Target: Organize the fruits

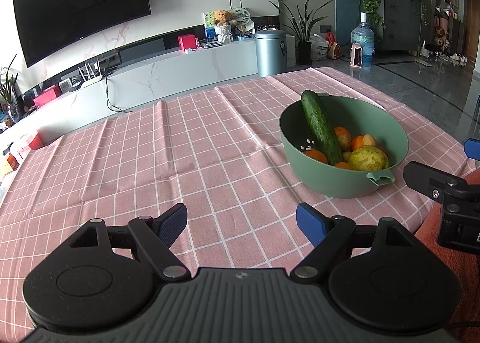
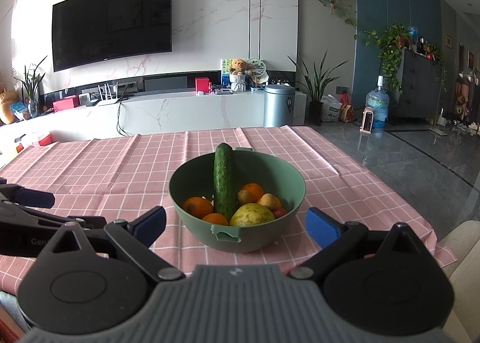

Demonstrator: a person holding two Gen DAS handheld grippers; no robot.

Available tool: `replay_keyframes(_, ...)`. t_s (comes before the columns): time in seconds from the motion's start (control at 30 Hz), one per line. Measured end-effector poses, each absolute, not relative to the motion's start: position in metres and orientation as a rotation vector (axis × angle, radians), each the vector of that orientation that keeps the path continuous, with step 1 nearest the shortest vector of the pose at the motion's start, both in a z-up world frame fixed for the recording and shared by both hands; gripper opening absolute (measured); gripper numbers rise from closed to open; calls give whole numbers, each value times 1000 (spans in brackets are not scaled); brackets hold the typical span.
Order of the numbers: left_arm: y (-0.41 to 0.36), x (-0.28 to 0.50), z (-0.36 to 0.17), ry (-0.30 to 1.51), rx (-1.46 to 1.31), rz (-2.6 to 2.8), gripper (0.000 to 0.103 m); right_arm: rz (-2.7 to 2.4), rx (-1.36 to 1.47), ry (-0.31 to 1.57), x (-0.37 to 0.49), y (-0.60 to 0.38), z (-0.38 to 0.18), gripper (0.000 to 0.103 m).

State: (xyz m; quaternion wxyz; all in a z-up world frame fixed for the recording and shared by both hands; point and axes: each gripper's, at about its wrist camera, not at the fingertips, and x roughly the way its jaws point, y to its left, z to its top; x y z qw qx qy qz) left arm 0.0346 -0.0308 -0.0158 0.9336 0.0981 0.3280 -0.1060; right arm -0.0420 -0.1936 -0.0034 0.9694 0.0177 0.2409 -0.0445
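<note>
A green bowl [image 1: 315,175] [image 2: 192,223] stands on the pink checked tablecloth [image 1: 180,148] [image 2: 105,169]. Inside, a cucumber [image 1: 321,127] [image 2: 224,181] leans upright against the far rim, among several oranges [image 1: 317,156] [image 2: 197,206], a yellow-green pear [image 1: 368,158] [image 2: 251,214] and small yellowish fruits [image 2: 266,201]. My left gripper [image 1: 241,223] is open over bare cloth, left of and nearer than the bowl. My right gripper [image 2: 235,224] is open with nothing in it, and the bowl's near side shows between its fingers. Part of the right gripper [image 1: 444,187] shows at the left wrist view's right edge.
The table's far edge faces a white TV cabinet [image 2: 180,115] with a wall-mounted TV [image 2: 111,23]. A grey bin [image 2: 279,106], potted plants [image 2: 316,88] and a water bottle [image 2: 377,106] stand on the floor beyond. Shiny floor lies right of the table.
</note>
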Motion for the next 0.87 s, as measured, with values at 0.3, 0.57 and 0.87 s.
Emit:
replay_keyframes(0.3, -30, 35, -16, 673, 202, -215, 97, -90, 36, 486, -42, -193, -4, 95)
replay_keyframes(0.57, -27, 33, -18, 675, 206, -214, 97, -90, 36, 486, -42, -193, -4, 95)
replay_keyframes(0.87, -30, 32, -16, 653, 222, -209, 97, -90, 35, 486, -42, -193, -4, 96)
